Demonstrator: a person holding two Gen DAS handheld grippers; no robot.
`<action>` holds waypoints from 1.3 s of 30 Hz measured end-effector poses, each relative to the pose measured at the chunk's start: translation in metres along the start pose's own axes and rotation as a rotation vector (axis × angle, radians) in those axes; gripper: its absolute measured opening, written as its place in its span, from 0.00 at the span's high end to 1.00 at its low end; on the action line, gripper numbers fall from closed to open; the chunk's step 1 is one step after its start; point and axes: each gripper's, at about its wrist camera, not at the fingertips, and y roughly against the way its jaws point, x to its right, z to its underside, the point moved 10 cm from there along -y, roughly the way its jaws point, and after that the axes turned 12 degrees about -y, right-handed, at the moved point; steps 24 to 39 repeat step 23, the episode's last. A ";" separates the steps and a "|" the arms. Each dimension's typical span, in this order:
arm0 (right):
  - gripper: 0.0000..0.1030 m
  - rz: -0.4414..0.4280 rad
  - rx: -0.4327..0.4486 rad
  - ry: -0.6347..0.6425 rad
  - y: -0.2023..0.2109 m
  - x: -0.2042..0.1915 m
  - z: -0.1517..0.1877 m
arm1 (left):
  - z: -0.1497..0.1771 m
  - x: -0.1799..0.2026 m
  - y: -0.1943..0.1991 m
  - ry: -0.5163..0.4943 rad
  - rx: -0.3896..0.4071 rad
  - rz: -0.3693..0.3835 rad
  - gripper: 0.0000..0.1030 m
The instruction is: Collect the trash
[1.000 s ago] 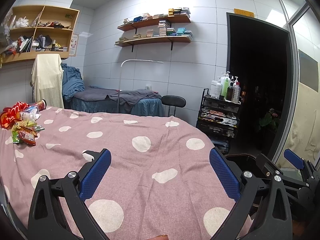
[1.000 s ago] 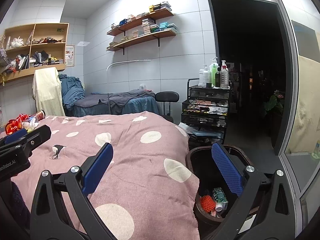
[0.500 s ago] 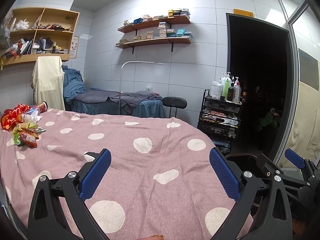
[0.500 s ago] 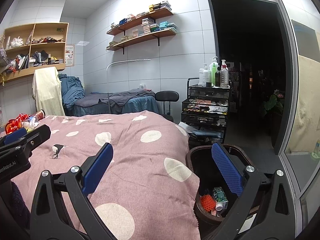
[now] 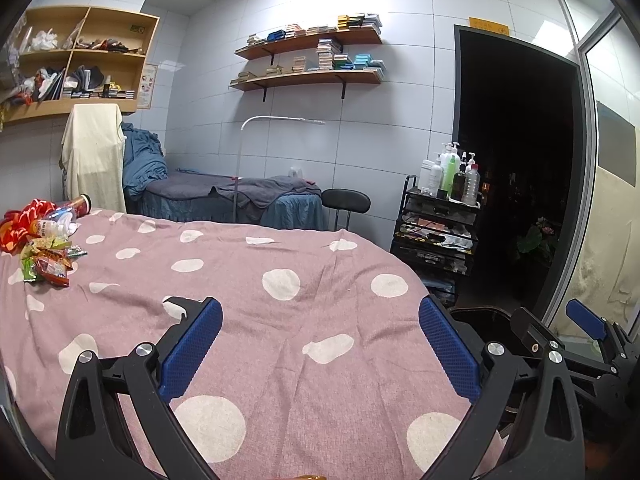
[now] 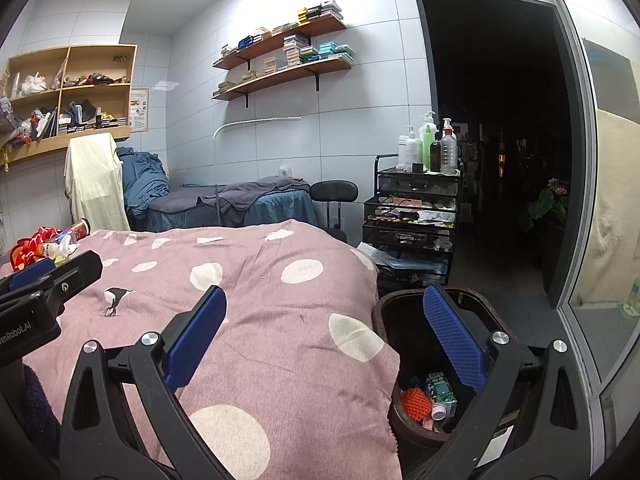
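I hold both claws wide and empty: left gripper [image 5: 320, 344] over the bed [image 5: 280, 320], right gripper [image 6: 324, 332] by its right edge. Trash [image 5: 40, 240] sits at the far left corner (bin [image 6: 404, 308] beside the bed).

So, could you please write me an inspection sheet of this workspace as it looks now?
Surface: bed with pink dotted blanket, mostly bare, a few creases.
Job's things: pile of wrappers and a bottle at the far left corner of the bed; dark bin on the floor at the bed's right edge, some trash already inside.
Clutter: bottles on a black cart; stacked boxes on wall shelves.
Grippers: left gripper open, fingers empty, over the blanket; right gripper open, fingers empty, one finger over the bin.
Cables: nothing seen.
Surroundings: second bed with blue covers, black stool, dark doorway.
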 end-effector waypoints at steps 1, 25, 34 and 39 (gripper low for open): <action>0.05 0.000 0.000 0.000 0.000 0.000 0.000 | 0.000 0.000 -0.001 0.002 -0.002 0.002 0.05; 0.05 0.016 -0.022 -0.008 -0.003 0.002 0.004 | 0.006 -0.002 -0.006 -0.010 -0.022 -0.012 0.05; 0.05 0.016 -0.022 -0.008 -0.003 0.002 0.004 | 0.006 -0.002 -0.006 -0.010 -0.022 -0.012 0.05; 0.05 0.016 -0.022 -0.008 -0.003 0.002 0.004 | 0.006 -0.002 -0.006 -0.010 -0.022 -0.012 0.05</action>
